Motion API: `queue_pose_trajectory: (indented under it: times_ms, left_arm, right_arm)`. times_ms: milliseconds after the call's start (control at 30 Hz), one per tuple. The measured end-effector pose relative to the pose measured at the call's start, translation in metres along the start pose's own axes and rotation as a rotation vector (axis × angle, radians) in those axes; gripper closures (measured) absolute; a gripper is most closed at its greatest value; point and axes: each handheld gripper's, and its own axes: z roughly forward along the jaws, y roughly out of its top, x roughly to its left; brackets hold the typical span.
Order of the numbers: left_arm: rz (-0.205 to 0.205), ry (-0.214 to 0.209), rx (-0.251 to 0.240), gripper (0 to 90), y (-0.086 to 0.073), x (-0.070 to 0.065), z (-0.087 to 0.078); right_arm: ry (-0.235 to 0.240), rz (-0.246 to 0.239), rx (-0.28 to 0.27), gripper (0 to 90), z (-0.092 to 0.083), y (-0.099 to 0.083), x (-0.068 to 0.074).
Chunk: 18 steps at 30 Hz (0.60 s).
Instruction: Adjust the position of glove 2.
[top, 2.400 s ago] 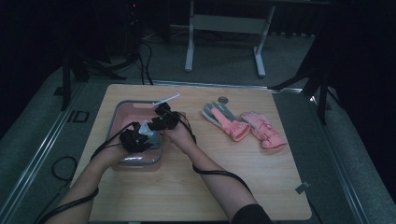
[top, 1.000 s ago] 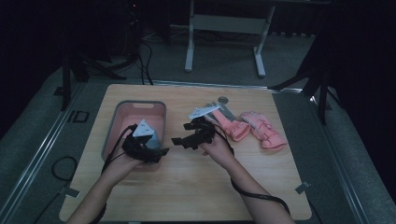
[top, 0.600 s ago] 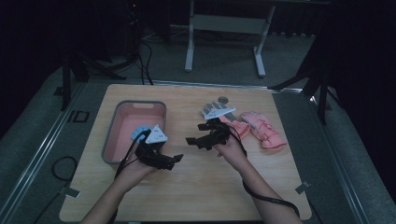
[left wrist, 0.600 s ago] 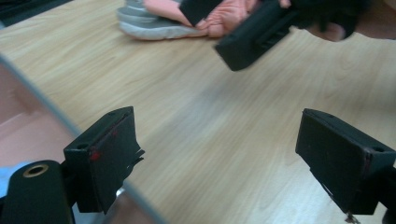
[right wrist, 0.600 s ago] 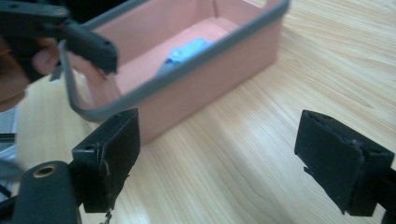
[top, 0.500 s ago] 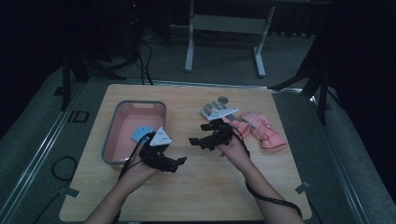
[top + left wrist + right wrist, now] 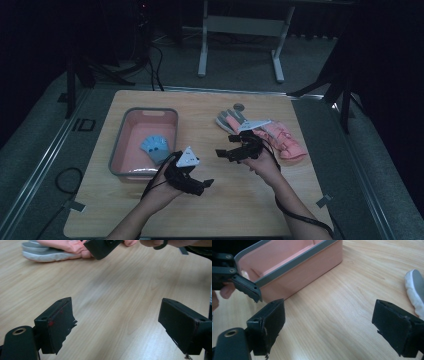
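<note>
Gloves split the work: 1 blue glove [image 7: 156, 146] lies in the pink bin [image 7: 120, 145], 2 gloves [image 7: 270, 135] wait right of it. Left gripper [image 7: 206, 183] and right gripper [image 7: 223, 153] — both spread, empty — hover over bare table [image 7: 240, 200], likely heading for those.

My left gripper [image 7: 206, 183] hangs low over the table with its jaws spread wide and nothing between them. My right gripper [image 7: 221, 153] sits just beyond it, jaws equally wide and bare, and both forearms reach in from the near edge.
</note>
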Motion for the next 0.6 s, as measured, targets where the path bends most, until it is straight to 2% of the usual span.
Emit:
queue_pose_trajectory:
  times_ms: [133,200,333,367,400,433,500,600]
  left_arm:
    - [0.008,-0.014,-0.005,13.0,-0.004,-0.006,0.007]
    - [0.015,-0.025,0.008,12.3,-0.007,-0.010,0.012]
    - [0.013,-0.054,0.012,6.0,-0.015,-0.016,0.020]
    - [0.004,-0.068,0.009,4.4,-0.017,-0.017,0.022]
    - [0.000,-0.074,0.006,3.7,-0.019,-0.017,0.024]
    - [-0.005,-0.074,0.004,3.7,-0.022,-0.018,0.025]
    - [-0.011,-0.076,-0.015,2.9,-0.027,-0.020,0.029]
    - [0.002,-0.084,-0.044,2.8,-0.034,-0.024,0.032]
  right_arm:
    - [-0.017,-0.007,0.013,13.1,-0.002,-0.007,-0.004]
    - [-0.031,-0.015,0.009,15.3,-0.005,-0.009,-0.008]
    - [-0.069,-0.028,-0.007,23.8,-0.013,-0.014,-0.018]
    - [-0.084,-0.037,-0.011,29.2,-0.016,-0.015,-0.021]
    - [-0.119,-0.059,-0.009,34.5,-0.019,-0.017,-0.024]
    - [-0.136,-0.066,-0.007,35.3,-0.021,-0.018,-0.027]
    - [-0.153,-0.057,-0.016,42.1,-0.026,-0.020,-0.034]
    - [-0.205,-0.049,-0.017,44.7,-0.033,-0.021,-0.048]
